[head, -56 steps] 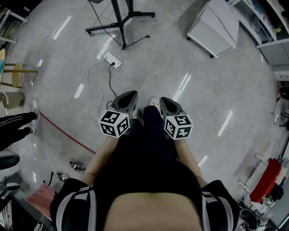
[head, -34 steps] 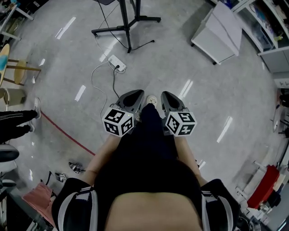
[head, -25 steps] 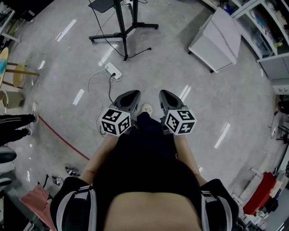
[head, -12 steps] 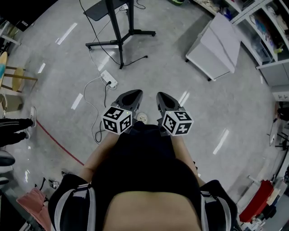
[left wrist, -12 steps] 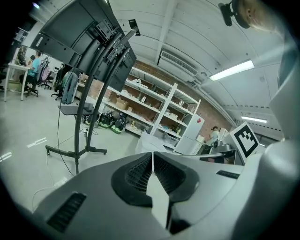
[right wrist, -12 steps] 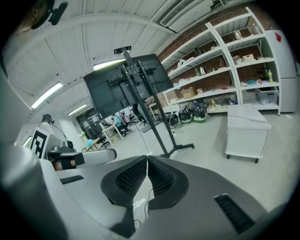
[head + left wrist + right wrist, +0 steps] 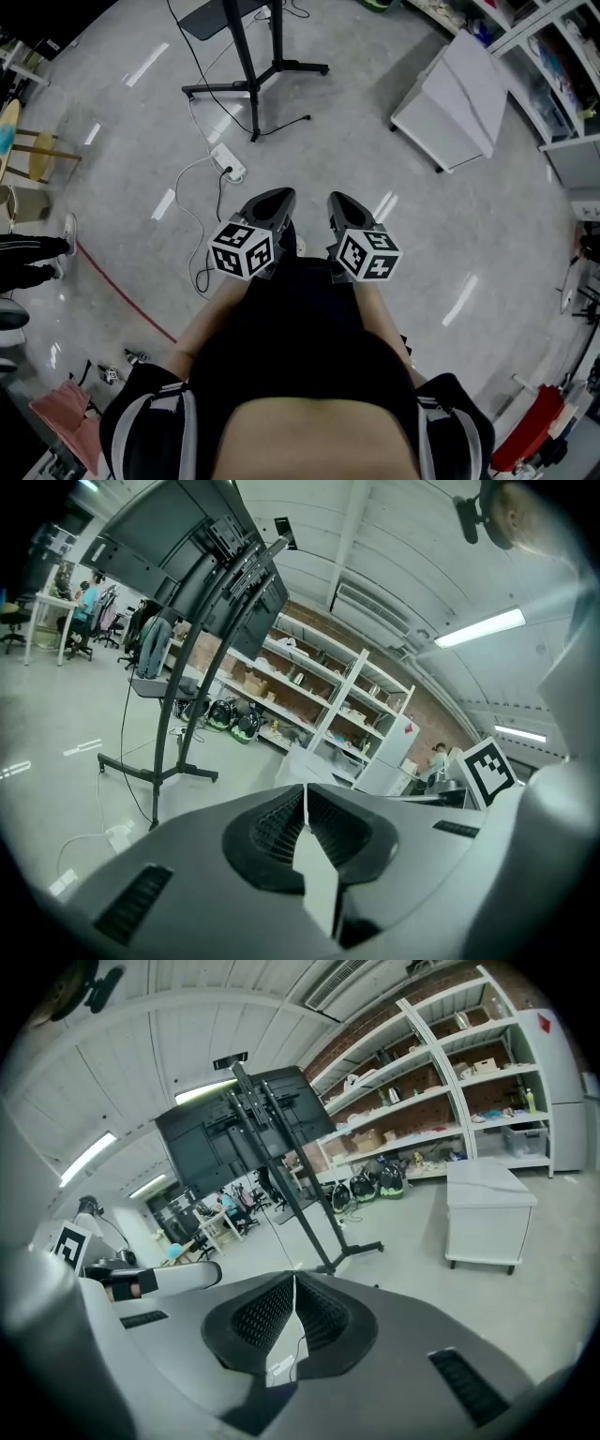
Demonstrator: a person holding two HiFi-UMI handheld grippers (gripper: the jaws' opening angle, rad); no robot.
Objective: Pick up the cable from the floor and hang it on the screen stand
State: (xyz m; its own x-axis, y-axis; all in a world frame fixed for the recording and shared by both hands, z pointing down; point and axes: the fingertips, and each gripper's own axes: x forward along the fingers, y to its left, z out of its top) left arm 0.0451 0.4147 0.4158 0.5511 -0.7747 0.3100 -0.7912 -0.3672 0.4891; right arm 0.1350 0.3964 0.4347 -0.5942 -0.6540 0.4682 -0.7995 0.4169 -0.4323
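Screen stand (image 7: 246, 70) nearer than before; cable (image 7: 192, 217) on floor (image 7: 422, 234); left claw (image 7: 277, 193), right claw (image 7: 337, 197) pressed together.

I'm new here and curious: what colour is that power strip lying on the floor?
White. The power strip shows best in the head view, near the stand's feet.

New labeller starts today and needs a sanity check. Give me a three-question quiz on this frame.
1. True or false: the left gripper is shut on the cable.
2. The power strip is: A) on the floor near the screen stand; B) hung on the screen stand; C) in the left gripper.
3. Fill in: the right gripper's jaws are ____.

Key: 1 false: its jaws are together on nothing, and the cable lies on the floor. 2 A. 3 shut.
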